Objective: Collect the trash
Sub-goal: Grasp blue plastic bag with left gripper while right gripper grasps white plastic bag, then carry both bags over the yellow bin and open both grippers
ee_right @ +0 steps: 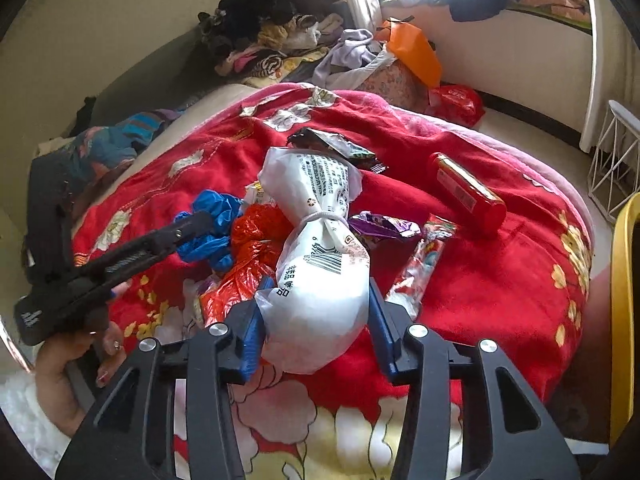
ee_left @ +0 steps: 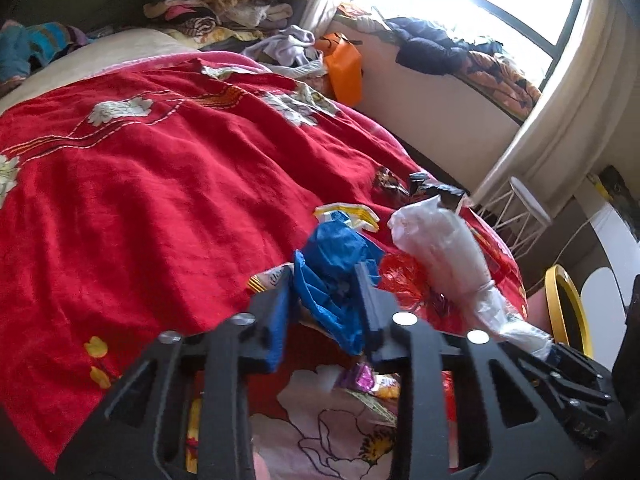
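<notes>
Trash lies in a heap on a red flowered blanket (ee_left: 160, 180). My left gripper (ee_left: 324, 276) is shut on a crumpled blue plastic bag (ee_left: 332, 264); the right wrist view shows the same grip from the side, with the left gripper (ee_right: 196, 220) on the blue bag (ee_right: 216, 208). My right gripper (ee_right: 320, 284) is shut on the fat lower end of a white printed bag (ee_right: 320, 280) tied with a band. A crinkled red bag (ee_right: 256, 240) lies between the blue and white bags.
Around the heap lie a red cylindrical container (ee_right: 468, 192), a purple wrapper (ee_right: 384, 226), a red-white wrapper (ee_right: 420, 264) and a dark wrapper (ee_right: 332, 146). Clothes and an orange bag (ee_right: 416, 52) are piled at the far end. A white wire stool (ee_left: 524, 204) stands right.
</notes>
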Demonstrator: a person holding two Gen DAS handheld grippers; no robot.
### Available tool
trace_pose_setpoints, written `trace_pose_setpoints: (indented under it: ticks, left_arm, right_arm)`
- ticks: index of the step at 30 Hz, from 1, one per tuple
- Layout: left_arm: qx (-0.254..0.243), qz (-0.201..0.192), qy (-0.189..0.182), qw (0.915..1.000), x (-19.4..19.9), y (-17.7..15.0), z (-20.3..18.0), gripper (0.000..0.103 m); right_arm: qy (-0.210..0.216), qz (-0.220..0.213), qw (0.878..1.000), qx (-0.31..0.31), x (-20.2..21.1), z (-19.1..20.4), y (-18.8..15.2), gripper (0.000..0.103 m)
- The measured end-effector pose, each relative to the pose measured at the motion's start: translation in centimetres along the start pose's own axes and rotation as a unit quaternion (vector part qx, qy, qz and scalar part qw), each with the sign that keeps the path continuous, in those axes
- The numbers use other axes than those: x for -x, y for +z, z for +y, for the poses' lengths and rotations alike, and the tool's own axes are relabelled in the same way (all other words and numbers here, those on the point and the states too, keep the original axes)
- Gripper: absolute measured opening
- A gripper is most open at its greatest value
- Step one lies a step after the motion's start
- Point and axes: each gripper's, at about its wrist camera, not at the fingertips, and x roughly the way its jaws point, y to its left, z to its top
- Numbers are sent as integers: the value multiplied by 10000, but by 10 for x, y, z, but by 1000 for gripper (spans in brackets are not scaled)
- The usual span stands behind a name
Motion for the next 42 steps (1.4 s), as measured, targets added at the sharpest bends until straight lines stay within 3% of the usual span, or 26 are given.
trace_pose_setpoints:
  ticks: [6,18,28,42]
  left_arm:
    - [-129,-217,-151,9996,16,0,-9,8]
    - [-330,-704,-434,9960,65,17,-28,6]
    - [-497,-937,-638,9923,89,22,-49,6]
    - [-864,-971,-1028,9862,104,17,-93,6]
  right_arm:
    - [144,-129,9998,7,25,0,-3,41]
    - [471,-45,9989,-43,56,8,-13,40]
    - [-1,-567,9984,10,90,-1,-12,40]
    - [-444,-1109,9926,-197,129,-37,-4,40]
